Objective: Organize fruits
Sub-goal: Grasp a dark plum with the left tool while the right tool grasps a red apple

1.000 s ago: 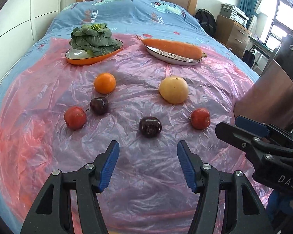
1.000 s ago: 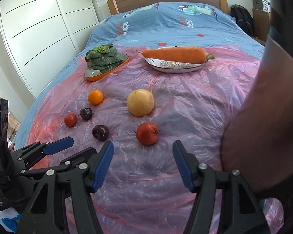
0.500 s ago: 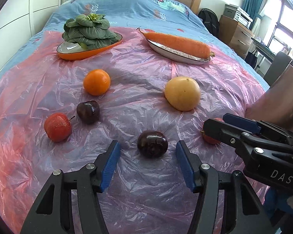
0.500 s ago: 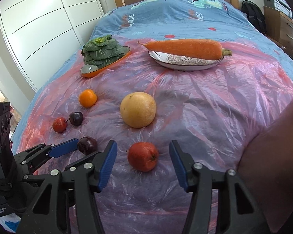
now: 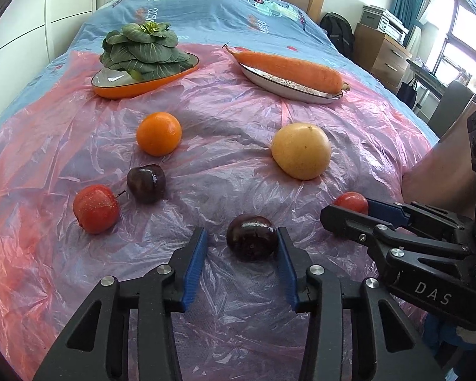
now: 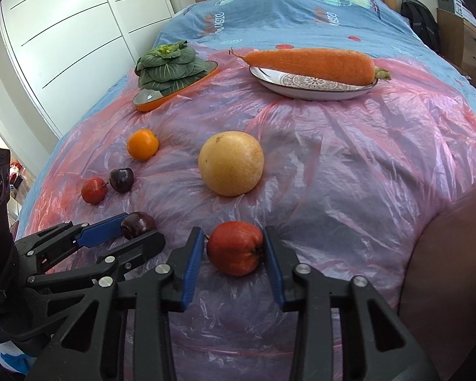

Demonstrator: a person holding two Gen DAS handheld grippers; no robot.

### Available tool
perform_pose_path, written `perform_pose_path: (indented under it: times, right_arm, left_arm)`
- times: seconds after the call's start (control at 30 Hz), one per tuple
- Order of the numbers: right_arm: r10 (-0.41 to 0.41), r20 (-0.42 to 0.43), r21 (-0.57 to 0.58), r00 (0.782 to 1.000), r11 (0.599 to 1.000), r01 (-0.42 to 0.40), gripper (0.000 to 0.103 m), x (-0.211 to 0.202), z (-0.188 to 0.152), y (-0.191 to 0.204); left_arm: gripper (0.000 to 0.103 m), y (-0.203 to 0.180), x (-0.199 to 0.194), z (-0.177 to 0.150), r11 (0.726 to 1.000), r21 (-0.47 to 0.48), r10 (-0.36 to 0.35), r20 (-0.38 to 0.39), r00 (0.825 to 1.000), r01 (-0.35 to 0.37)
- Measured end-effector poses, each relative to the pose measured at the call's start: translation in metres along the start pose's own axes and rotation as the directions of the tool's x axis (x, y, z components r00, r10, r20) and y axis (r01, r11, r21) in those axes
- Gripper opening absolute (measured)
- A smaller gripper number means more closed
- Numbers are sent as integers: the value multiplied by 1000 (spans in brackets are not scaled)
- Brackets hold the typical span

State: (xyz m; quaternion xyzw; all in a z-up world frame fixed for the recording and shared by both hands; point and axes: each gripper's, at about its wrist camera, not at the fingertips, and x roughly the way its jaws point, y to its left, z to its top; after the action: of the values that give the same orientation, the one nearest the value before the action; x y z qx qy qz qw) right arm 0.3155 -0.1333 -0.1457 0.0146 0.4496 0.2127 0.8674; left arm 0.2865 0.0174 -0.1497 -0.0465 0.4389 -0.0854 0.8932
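A dark plum (image 5: 251, 237) lies on the pink plastic sheet (image 5: 238, 146) between the blue pads of my left gripper (image 5: 241, 241). Its jaws are closing: the right pad meets the plum, the left pad still stands a little off. My right gripper (image 6: 234, 247) is closing too, and both its pads sit against a red apple (image 6: 234, 247). Further back lie a second red apple (image 5: 95, 208), a second plum (image 5: 146, 183), an orange (image 5: 158, 133) and a yellow grapefruit (image 5: 300, 150). The left wrist view shows the right gripper (image 5: 347, 211) at the right, around its apple (image 5: 349, 200).
At the back, an orange dish (image 5: 120, 90) holds leafy greens (image 5: 142, 49) and a white dish (image 5: 269, 81) holds a big carrot (image 5: 288, 68). The sheet covers a blue bed with a wooden headboard. A person's arm (image 6: 453, 270) fills the right edge.
Both grippers came forward and down onto the near fruit. Their jaws narrowed, the left around the near plum and the right around the near red apple.
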Motion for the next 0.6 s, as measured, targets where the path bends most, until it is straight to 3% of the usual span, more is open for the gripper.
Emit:
perform_pose_path:
  times: [0.17, 0.6]
  right_arm:
    - [-12, -4, -10, 1000, 1000, 12, 37, 0, -2, 2]
    - [-20, 23, -13, 1000, 1000, 21, 36, -28, -6, 12]
  left_arm:
    - [25, 1, -1, 0, 1000, 8, -8, -3, 1000, 8]
    - [25, 4, -22, 1, 1000, -6, -20, 13, 1000, 20]
